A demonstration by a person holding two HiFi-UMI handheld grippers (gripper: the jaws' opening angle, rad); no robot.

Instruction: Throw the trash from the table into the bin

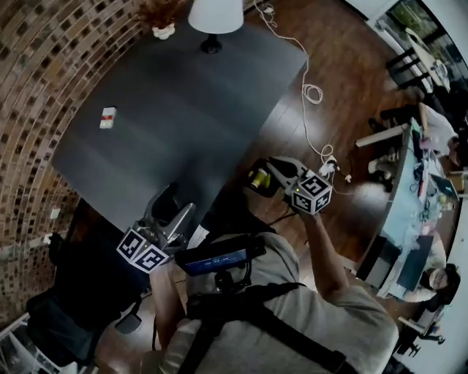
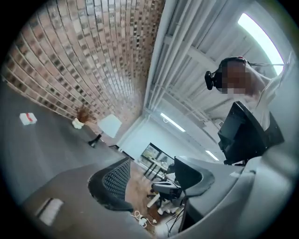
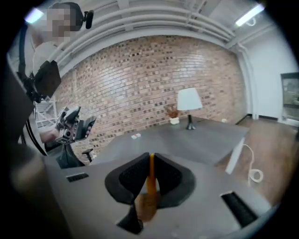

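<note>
When viewed from the head, off the right edge of a dark table (image 1: 183,109) and over wood floor (image 1: 351,58): the right gripper (image 1: 267,175), with a yellow scrap (image 1: 259,179) at its tip. Along that gripper (image 3: 150,179) itself, jaws pressed together on the scrap (image 3: 151,170), a thin orange-yellow strip upright between the black pads (image 3: 132,176), its lower end blurred and brownish. Clamped, then, and held clear of the tabletop.

By the table's near corner, close in front of the person's chest: the left gripper (image 1: 179,204), marker cube toward the camera. Looking along this gripper (image 2: 152,179), jaws well apart and gripping nothing; only distant floor and office furniture in the gap.

Lying on the table, one more piece of trash: a small white packet (image 1: 108,117) with a red band, flat on the left part of the top, near the brick wall (image 1: 44,66) and well apart from both grippers. Small but plain in the right gripper view too, that packet (image 3: 135,136) out on the grey top; likewise the packet (image 2: 28,118) white against the dark surface in the left gripper view.

At the far end, a lamp (image 1: 214,22) with white shade and black foot; near it, a small white pot (image 1: 162,31) of dried stems. Beyond the right edge, a white cable (image 1: 313,91) looped over the floor.
</note>
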